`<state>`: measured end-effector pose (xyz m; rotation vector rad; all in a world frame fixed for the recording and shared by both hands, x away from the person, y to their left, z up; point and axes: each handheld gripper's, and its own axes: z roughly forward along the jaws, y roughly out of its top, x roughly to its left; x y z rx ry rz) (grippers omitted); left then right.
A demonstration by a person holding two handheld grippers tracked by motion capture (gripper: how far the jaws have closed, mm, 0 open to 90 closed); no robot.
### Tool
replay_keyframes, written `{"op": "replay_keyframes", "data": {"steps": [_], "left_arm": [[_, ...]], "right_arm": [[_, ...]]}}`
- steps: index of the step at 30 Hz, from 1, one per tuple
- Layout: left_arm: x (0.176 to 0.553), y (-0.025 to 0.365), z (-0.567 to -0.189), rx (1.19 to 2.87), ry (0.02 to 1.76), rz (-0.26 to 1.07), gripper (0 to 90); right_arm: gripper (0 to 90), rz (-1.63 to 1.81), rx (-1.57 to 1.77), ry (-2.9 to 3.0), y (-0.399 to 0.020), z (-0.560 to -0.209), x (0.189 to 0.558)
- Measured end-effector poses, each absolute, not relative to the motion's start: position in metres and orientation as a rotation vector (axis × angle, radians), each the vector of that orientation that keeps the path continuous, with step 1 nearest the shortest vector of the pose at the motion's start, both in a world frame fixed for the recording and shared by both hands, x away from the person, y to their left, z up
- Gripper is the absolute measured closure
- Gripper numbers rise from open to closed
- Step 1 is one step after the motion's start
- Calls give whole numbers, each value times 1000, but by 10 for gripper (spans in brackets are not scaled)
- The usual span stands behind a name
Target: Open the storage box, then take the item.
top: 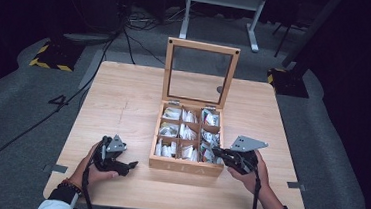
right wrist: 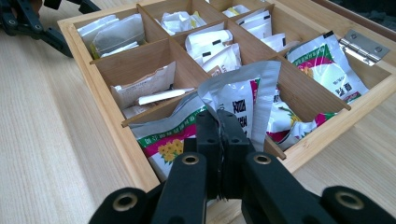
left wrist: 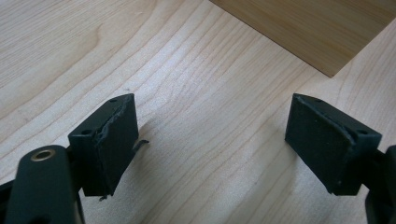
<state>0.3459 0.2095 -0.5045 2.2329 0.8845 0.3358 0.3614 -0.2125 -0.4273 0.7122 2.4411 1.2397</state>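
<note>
A wooden box [top: 184, 166] with nine compartments of tea packets stands mid-table, its glass lid [top: 203, 48] upright. My right gripper [right wrist: 222, 135] is shut on a silver packet [right wrist: 243, 88] with pink and green print, lifted a little above the box's near right compartment [top: 209, 154]. In the high view the right gripper [top: 218, 152] reaches in over the box's near right corner. My left gripper [left wrist: 210, 135] is open with bare tabletop between its pads. It rests on the table left of the box's front corner [left wrist: 308, 32]; in the high view the left gripper [top: 129, 168] points toward the box.
More colourful packets [right wrist: 327, 60] fill the right-hand column, and white and paper sachets [right wrist: 210, 44] fill the others. A metal hinge [right wrist: 362, 44] joins lid and box. Bare wooden tabletop [top: 123, 99] lies left of and behind the box.
</note>
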Motion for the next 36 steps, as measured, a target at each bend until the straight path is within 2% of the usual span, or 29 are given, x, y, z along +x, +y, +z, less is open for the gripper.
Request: {"op": "replay_keyframes", "data": {"steps": [36], "left_arm": [[346,211,-505,2232,889,336,176]], "right_arm": [[891,1487,637,2294,-230,-388,346]]}}
